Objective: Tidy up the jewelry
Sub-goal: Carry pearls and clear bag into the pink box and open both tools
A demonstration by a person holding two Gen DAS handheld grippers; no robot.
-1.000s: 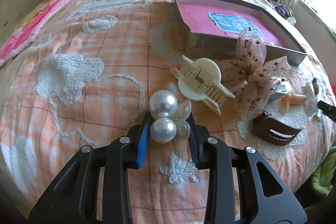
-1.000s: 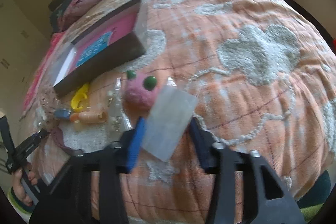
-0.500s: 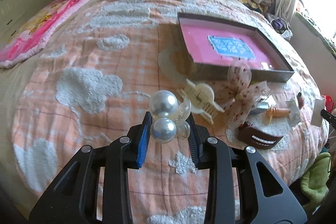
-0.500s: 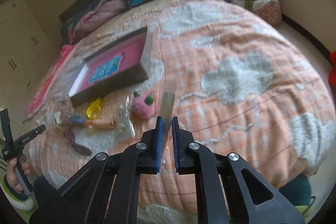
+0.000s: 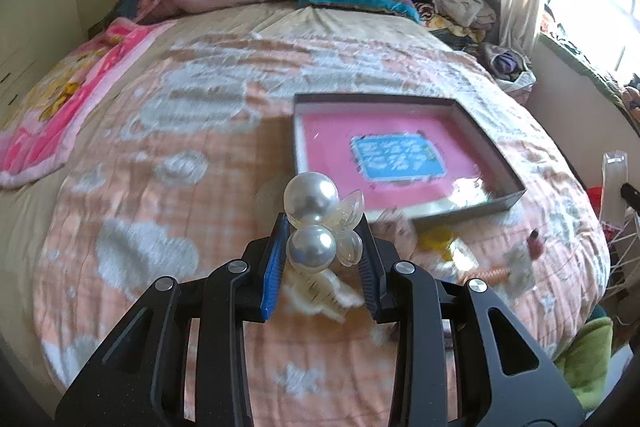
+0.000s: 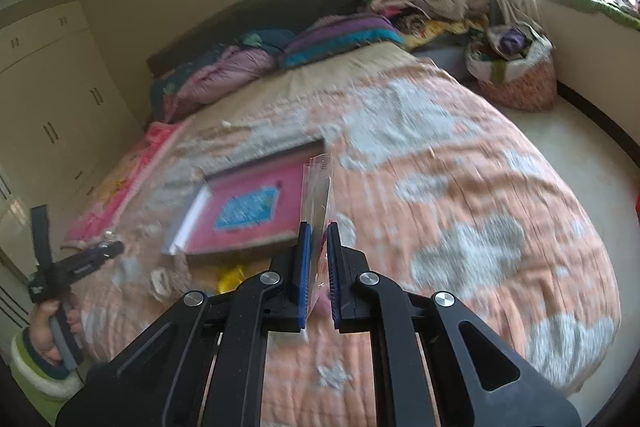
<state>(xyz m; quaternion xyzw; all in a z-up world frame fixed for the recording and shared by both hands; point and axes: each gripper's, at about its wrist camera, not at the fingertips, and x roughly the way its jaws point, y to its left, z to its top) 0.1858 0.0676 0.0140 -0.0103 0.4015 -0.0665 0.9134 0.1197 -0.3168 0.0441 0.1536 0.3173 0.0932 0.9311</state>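
We see a pearl clip (image 5: 311, 227) pinched between the fingers of our left gripper (image 5: 322, 259): two glossy white beads stacked one above the other, with clear petal-shaped pieces on their right side. It stands upright, lifted off the bed. Ahead and to the right of it lies an open shallow box (image 5: 404, 151) with dark walls, a pink floor and a blue label. Our right gripper (image 6: 317, 267) clamps a clear plastic bag (image 6: 318, 191) edge-on, rising straight above its fingertips, with the box (image 6: 248, 211) ahead-left.
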